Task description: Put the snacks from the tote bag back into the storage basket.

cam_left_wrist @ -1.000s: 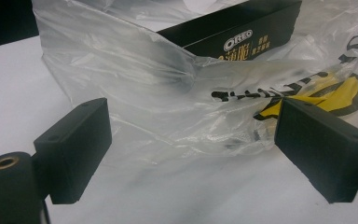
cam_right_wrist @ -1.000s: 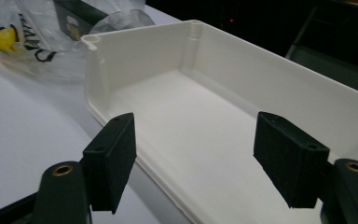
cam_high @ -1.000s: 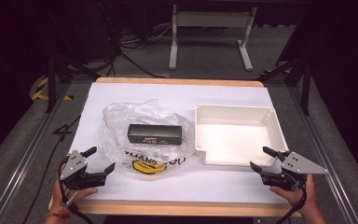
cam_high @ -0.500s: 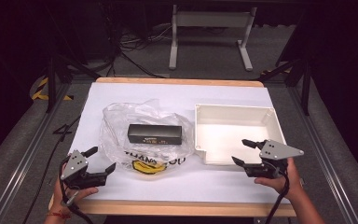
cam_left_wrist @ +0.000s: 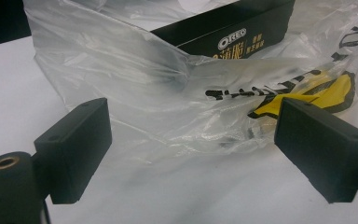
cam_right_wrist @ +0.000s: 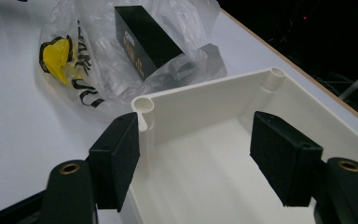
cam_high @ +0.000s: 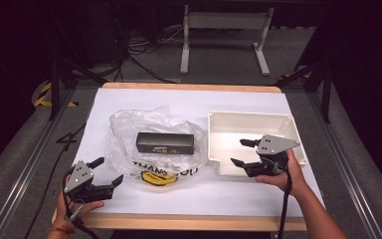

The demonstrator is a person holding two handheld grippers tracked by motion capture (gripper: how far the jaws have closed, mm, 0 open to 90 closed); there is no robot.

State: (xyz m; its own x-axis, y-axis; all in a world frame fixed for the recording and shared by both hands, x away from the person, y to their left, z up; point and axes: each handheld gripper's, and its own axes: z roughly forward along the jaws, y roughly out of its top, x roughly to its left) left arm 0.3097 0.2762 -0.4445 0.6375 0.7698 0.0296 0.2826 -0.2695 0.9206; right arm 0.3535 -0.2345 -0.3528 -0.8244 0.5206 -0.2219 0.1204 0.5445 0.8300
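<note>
White-covered table (cam_high: 189, 107) in a dark room

Left gripper (cam_high: 104, 174) spread near the plastic bag (cam_high: 129, 134); right gripper (cam_high: 242, 152) spread, empty, over the white tray (cam_high: 248, 117).

Looking like a lab or test bay, not a home. Table (cam_high: 199, 104) is sitting under a plain white sheet with a bare wood edge showing, framed by metal rails (cam_high: 27, 169) running along both sides. Cables (cam_high: 144, 55) are trailing over grey carpet behind it, hazard tape (cam_high: 45, 94) is marking the floor at left, and a metal stand (cam_high: 224, 40) is sitting in the dark, unlit background.
</note>
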